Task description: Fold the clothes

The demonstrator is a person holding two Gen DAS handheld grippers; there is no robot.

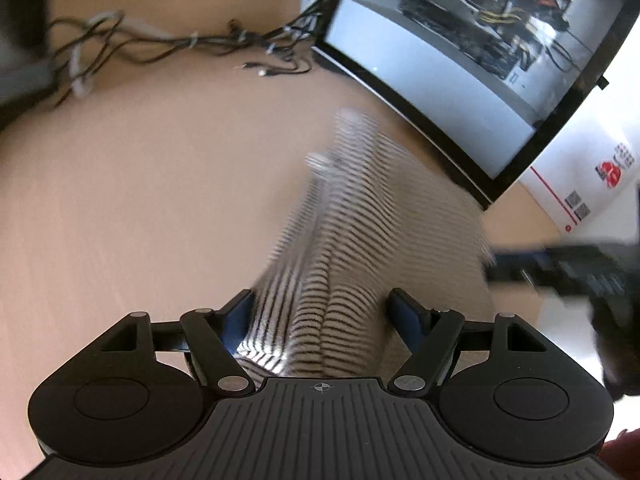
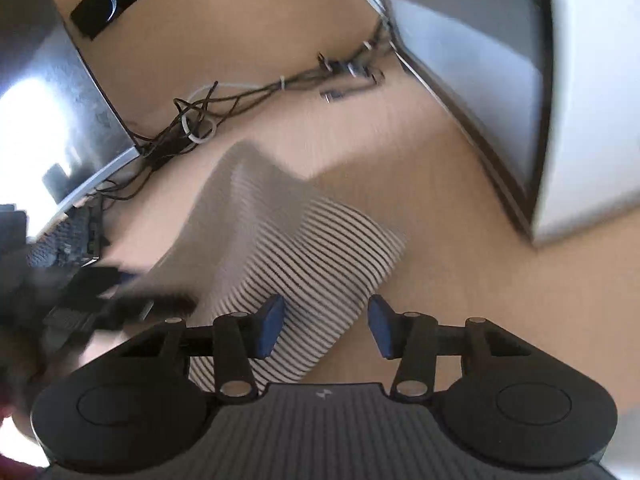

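Observation:
A black-and-white striped garment (image 1: 352,240) lies on the tan wooden table (image 1: 140,200), partly folded and blurred by motion. My left gripper (image 1: 320,304) is open, its blue-padded fingers (image 1: 404,312) spread to either side of the striped cloth, which runs up between them. In the right wrist view the same garment (image 2: 304,248) lies as a folded striped block with a raised blurred fold behind it. My right gripper (image 2: 326,320) is open just above its near right corner, holding nothing. The left gripper (image 2: 100,292) shows as a dark blur at the left.
A dark monitor (image 1: 460,60) stands at the back right of the table, and another screen (image 2: 52,92) at the left. A tangle of cables (image 1: 180,44) lies along the back. A white box (image 1: 588,184) sits at the right.

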